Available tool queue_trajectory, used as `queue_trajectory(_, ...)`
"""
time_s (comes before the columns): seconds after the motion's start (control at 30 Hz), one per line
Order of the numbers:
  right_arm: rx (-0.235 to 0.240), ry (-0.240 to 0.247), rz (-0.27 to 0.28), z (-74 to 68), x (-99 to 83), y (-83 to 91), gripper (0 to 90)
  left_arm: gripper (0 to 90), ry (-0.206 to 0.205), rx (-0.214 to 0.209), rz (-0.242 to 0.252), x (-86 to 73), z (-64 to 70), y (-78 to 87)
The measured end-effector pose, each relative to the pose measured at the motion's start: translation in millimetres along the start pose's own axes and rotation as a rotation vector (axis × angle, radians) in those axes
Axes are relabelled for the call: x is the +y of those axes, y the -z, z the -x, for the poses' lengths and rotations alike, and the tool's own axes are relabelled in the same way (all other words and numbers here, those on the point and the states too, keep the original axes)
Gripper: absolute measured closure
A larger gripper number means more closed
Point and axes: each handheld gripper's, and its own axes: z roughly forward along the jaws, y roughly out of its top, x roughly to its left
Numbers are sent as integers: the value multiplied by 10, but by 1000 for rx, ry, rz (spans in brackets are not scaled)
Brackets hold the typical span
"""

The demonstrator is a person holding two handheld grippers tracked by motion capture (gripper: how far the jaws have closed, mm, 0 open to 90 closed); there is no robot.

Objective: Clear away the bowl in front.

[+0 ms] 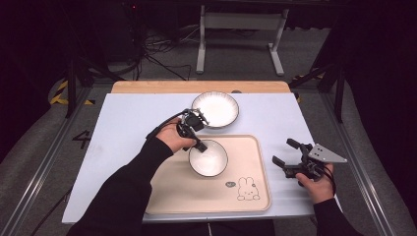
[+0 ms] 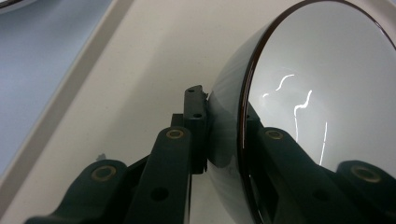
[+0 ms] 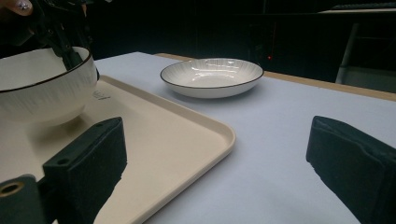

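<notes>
A white bowl (image 1: 208, 158) with a dark rim sits on the cream tray (image 1: 246, 152). My left gripper (image 1: 199, 145) is shut on the bowl's rim at its upper left, one jaw inside and one outside the bowl (image 2: 327, 93). In the right gripper view the bowl (image 3: 42, 88) rests low on the tray (image 3: 187, 135) at the left. My right gripper (image 1: 287, 153) stands open over the table to the right of the tray, nothing between its jaws. A shallow white plate (image 1: 215, 109) lies on the table behind the tray.
The pale blue table (image 1: 128, 128) has bare room on its left side and around the right gripper. A rabbit drawing (image 1: 247, 189) marks the tray's near right corner. Beyond the table's wooden far edge stand dark frames and cables.
</notes>
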Motion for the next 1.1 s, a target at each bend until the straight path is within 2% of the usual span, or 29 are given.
queue_trajectory(0.17,1,0,0,0,0,0,56,811,-15,-10,-4,8,-3,-56)
queue_trajectory(0.53,1,0,2,1,-1,3,55,811,-11,-24,-30,14,-6,-154)
queue_trajectory(1.1,1,1,3,-1,-1,3,55,809,-2,-38,-27,-10,-43,-221)
